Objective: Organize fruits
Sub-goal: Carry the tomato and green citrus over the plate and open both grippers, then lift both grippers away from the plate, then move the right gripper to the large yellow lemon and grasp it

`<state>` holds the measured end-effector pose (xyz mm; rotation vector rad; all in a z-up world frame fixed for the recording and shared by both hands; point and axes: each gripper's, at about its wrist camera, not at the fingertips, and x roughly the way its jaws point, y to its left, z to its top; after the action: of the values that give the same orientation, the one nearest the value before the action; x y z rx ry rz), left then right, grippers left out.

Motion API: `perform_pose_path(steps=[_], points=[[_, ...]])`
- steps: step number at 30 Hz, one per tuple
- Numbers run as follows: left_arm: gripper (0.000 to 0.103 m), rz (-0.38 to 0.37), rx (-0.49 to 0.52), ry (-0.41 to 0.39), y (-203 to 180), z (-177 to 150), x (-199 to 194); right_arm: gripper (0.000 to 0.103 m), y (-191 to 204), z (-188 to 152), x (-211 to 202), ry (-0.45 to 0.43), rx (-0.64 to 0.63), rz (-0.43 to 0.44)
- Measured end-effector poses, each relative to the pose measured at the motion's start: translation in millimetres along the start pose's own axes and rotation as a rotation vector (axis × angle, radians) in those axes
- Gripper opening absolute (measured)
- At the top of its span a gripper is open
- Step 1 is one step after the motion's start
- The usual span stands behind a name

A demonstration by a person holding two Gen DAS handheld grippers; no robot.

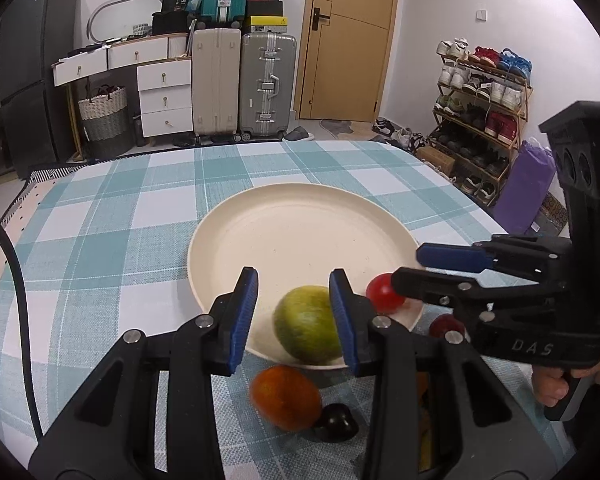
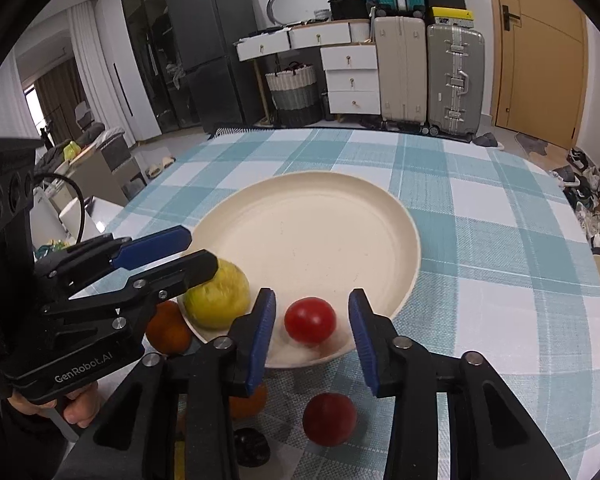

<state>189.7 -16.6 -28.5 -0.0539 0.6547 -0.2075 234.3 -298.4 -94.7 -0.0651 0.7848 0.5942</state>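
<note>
A cream plate (image 1: pixel 300 220) (image 2: pixel 312 216) sits on the checked tablecloth. A green-yellow fruit (image 1: pixel 306 326) (image 2: pixel 218 300) lies on its near rim, between the open fingers of my left gripper (image 1: pixel 292 318), apart from both pads. A red tomato (image 2: pixel 310 320) (image 1: pixel 384 292) lies on the plate's near edge between the open fingers of my right gripper (image 2: pixel 312 334), untouched. On the cloth in front of the plate lie an orange fruit (image 1: pixel 286 398) (image 2: pixel 168 330), a dark red fruit (image 2: pixel 329 419) (image 1: pixel 446 326), a second orange fruit (image 2: pixel 250 402) and a black fruit (image 1: pixel 336 422) (image 2: pixel 250 446).
The table's far edge (image 1: pixel 260 146) faces suitcases (image 1: pixel 266 84), white drawers (image 1: pixel 164 96) and a door. A shoe rack (image 1: pixel 480 120) stands to the right. A black cable (image 1: pixel 16 280) hangs at the left.
</note>
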Motion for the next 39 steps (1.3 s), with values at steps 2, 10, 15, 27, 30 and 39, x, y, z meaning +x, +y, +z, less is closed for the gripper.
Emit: perform_pose_path(steps=[2, 10, 15, 27, 30, 39], points=[[0.035, -0.009, -0.007, -0.009, 2.0, -0.7, -8.3, 0.049, 1.1, -2.3, -9.8, -0.018, -0.011, -0.019], [0.083, 0.028, -0.007, -0.087, 2.6, -15.0, -64.4, 0.092, -0.1, -26.7, -55.4, -0.082, 0.028, -0.023], [0.101, 0.046, 0.011, -0.089, -3.4, -31.4, -95.9, 0.102, 5.8, -43.4, -69.6, -0.077, 0.026, -0.018], [0.102, 0.052, 0.048, -0.072, -26.3, -64.1, -130.3, 0.103, 22.0, -73.2, -87.5, -0.044, 0.013, -0.002], [0.102, 0.056, 0.066, -0.066, -32.9, -68.0, -131.1, 0.103, 27.4, -78.1, -86.5, -0.025, -0.008, 0.009], [0.102, 0.054, 0.056, -0.063, -31.1, -72.7, -128.1, 0.103, 36.6, -84.7, -71.2, 0.024, -0.003, 0.036]])
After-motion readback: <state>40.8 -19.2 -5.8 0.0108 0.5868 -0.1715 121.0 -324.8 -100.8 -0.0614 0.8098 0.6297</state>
